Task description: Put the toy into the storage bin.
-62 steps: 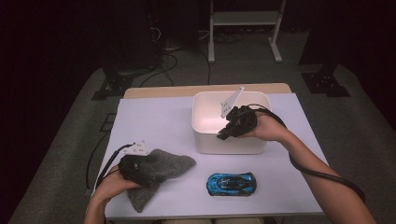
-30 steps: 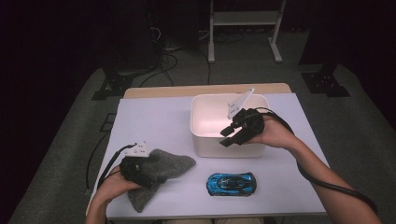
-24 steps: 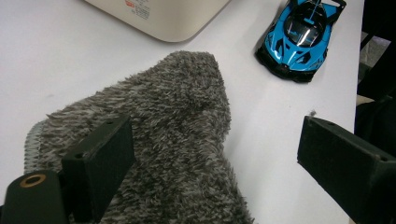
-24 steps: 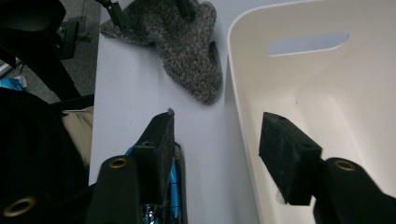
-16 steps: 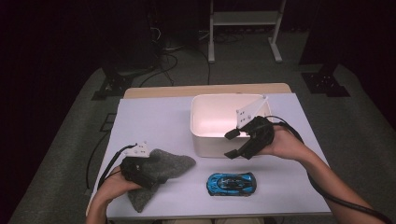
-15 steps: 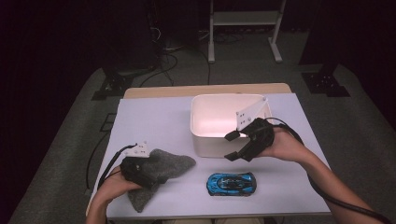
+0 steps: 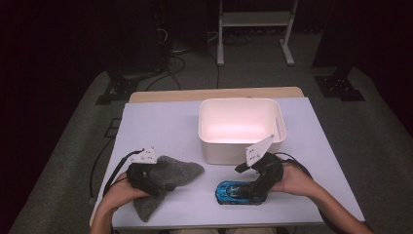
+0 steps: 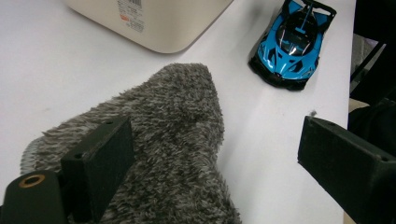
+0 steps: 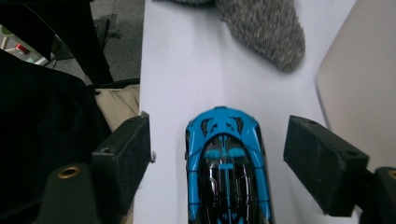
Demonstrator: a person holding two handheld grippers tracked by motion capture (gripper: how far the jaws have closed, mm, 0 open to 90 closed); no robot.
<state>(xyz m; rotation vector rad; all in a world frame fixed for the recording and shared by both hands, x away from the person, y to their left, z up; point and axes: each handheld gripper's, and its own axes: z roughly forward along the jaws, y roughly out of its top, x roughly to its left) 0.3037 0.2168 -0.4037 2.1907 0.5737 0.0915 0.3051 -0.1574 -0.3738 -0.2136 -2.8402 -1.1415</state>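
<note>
A blue toy car (image 7: 229,193) stands on the white table near its front edge, in front of a white bin (image 7: 209,146). My right gripper (image 7: 251,188) is down over the car's rear. In the right gripper view the car (image 9: 226,168) lies between the two jaws with a gap on each side; these jaws have just been opening. A grey fuzzy sock (image 7: 173,170) lies at the front left. My left gripper (image 7: 158,181) rests on it, open wide, with one jaw lying on the sock (image 8: 182,140) and the other over bare table.
The bin (image 8: 154,23) looks empty inside and sits mid-table, just behind the car (image 8: 292,46). The table's front edge (image 7: 234,226) is close to both hands. Cables trail off the table's left side (image 7: 104,161). Dark floor surrounds the table.
My right gripper has come away from above the bin, toward the front edge and down onto the blue car, and its jaws stand wider. The left gripper and the sock have stayed put.
</note>
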